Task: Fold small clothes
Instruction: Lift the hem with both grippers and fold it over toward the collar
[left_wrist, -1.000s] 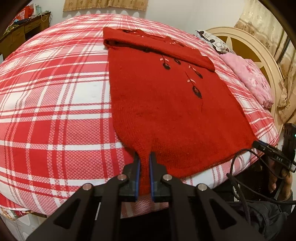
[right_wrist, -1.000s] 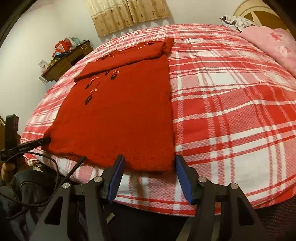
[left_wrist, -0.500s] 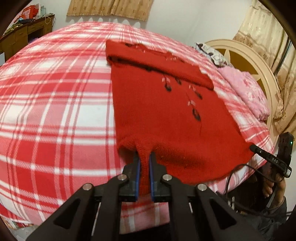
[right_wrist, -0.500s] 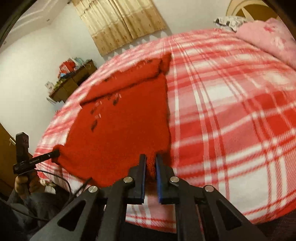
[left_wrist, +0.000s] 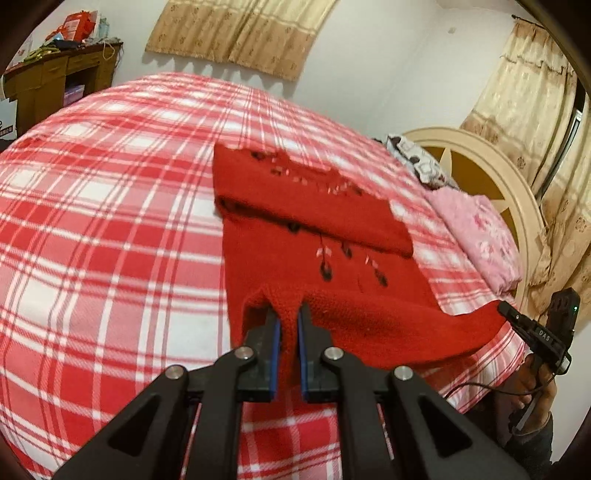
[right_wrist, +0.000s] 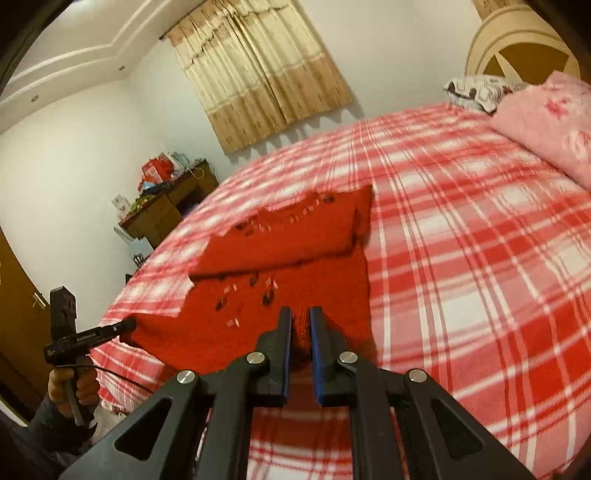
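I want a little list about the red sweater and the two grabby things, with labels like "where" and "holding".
garment: red sweater, knitted, dark flower pattern
where: on the red and white plaid bed cover
fold so far: top part folded down over the body
left hand-held gripper: shut on the sweater's near hem
right hand-held gripper: shut on the other hem corner
hem: lifted off the cover
nearby: pink pillow

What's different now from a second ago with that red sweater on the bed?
The right gripper closed on the red sweater at its near hem. Both grippers lifted the hem off the plaid bedspread. The left gripper kept its grip. The folded top, bedspread and pink pillow stayed put.
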